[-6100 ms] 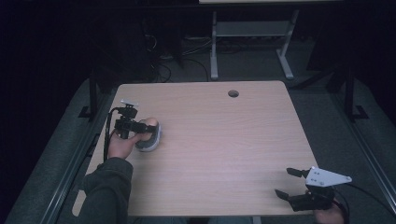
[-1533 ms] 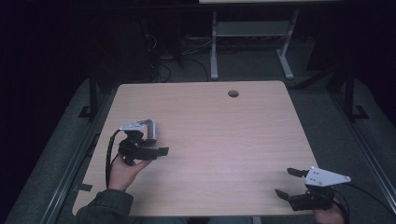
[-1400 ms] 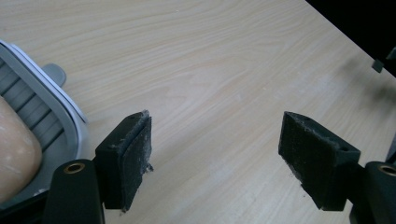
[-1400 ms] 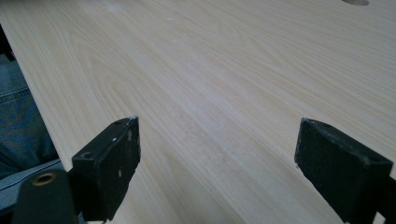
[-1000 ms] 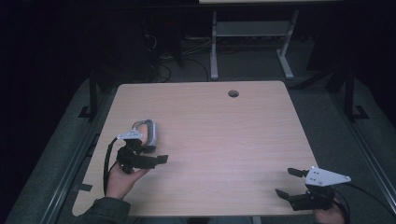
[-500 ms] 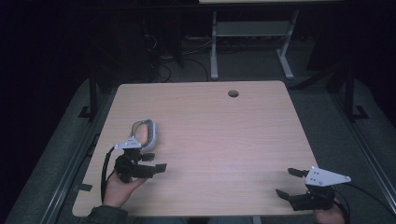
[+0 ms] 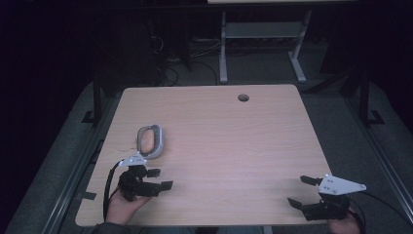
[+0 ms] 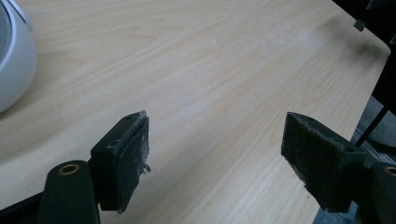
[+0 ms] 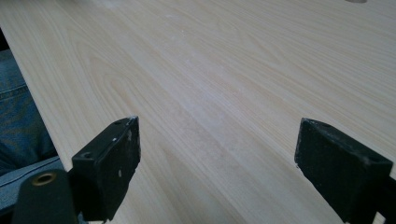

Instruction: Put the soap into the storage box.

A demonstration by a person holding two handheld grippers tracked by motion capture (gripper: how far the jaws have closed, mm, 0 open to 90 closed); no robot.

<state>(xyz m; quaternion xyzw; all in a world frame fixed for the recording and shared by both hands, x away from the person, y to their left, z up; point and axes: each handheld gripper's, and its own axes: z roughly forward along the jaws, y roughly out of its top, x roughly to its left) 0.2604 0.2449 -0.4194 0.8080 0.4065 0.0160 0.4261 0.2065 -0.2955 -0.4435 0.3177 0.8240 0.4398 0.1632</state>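
L gripper is sitting low over the table's near-left corner w/ jaws spread wide apart, nothing between them; the pads are hovering above bare wood in the left gripper view. The person's hand is gripping it from below the frame edge, cable looping off its left side. The white oval dish is lying flat on the table just beyond the L gripper, apart from it, not touching; its rounded white wall is peeking in at the top-left of the left gripper view.

R gripper is resting at the near-right corner, jaws also wide apart & empty, grey plate on top, well apart from the dish. Its view is looking across plain wood; denim is showing at the left edge. A round cable hole is sitting near the table's far edge.
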